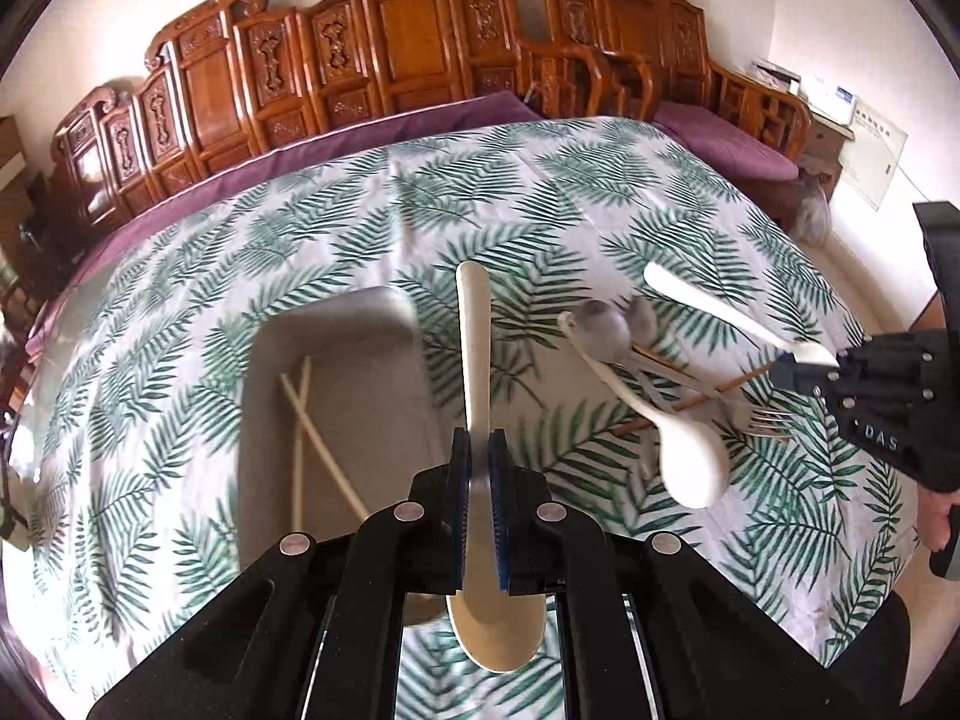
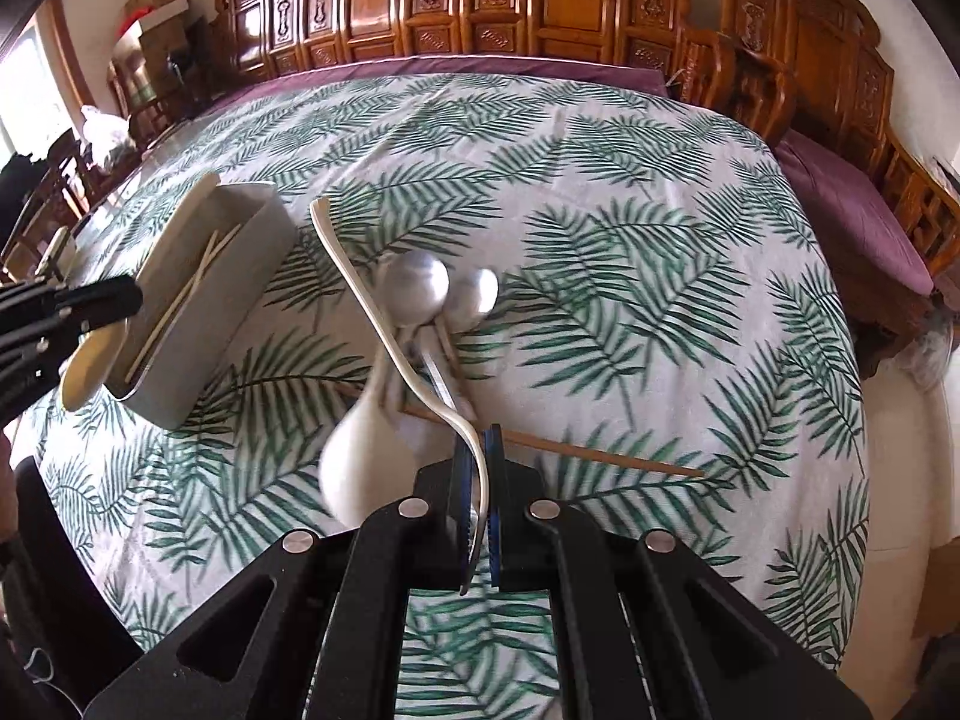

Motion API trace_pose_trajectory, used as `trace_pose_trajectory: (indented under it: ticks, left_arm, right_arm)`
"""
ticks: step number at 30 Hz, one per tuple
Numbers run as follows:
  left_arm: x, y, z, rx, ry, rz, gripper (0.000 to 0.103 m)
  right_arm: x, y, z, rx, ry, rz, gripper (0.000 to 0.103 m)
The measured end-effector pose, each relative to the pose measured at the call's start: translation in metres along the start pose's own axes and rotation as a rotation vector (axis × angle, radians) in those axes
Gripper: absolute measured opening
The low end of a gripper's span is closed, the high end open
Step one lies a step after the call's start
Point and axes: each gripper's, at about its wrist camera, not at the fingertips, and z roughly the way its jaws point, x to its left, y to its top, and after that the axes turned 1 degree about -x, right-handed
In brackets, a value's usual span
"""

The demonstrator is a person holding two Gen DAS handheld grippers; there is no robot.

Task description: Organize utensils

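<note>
Left wrist view: cream spoon [image 1: 474,372] clenched in my left gripper [image 1: 479,516], handle pointing ahead, grey tray [image 1: 336,372] just left below. My right gripper [image 2: 478,510] grips, probably, a white spoon [image 2: 384,312] above the worktop [image 2: 660,300] pile.

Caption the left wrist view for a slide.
Left gripper clamps a cream spoon beside the grey tray holding chopsticks.

This is looking like a lived-in home, a sitting or dining room. Carved wooden benches [image 1: 384,54] with purple seat cushions [image 2: 852,204] are lining the walls, a fern-print cloth [image 1: 540,192] is covering the table, and cardboard boxes [image 2: 159,6] are piling up in a corner.
</note>
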Motion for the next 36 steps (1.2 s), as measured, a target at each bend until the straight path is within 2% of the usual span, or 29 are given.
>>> trace_pose_trajectory:
  ticks: [11, 20, 36]
  left_arm:
    - [0.061, -0.010, 0.005, 0.015, 0.031, -0.054, 0.006]
    - [0.085, -0.013, 0.015, 0.026, 0.003, -0.093, 0.006]
    - [0.143, -0.024, -0.031, -0.064, -0.012, -0.130, 0.006]
  right_arm:
    - [0.067, 0.024, 0.001, -0.003, 0.024, -0.021, 0.005]
    - [0.115, 0.039, 0.016, 0.014, 0.029, 0.013, 0.005]
    - [0.176, 0.070, 0.052, 0.070, -0.068, 0.062, 0.005]
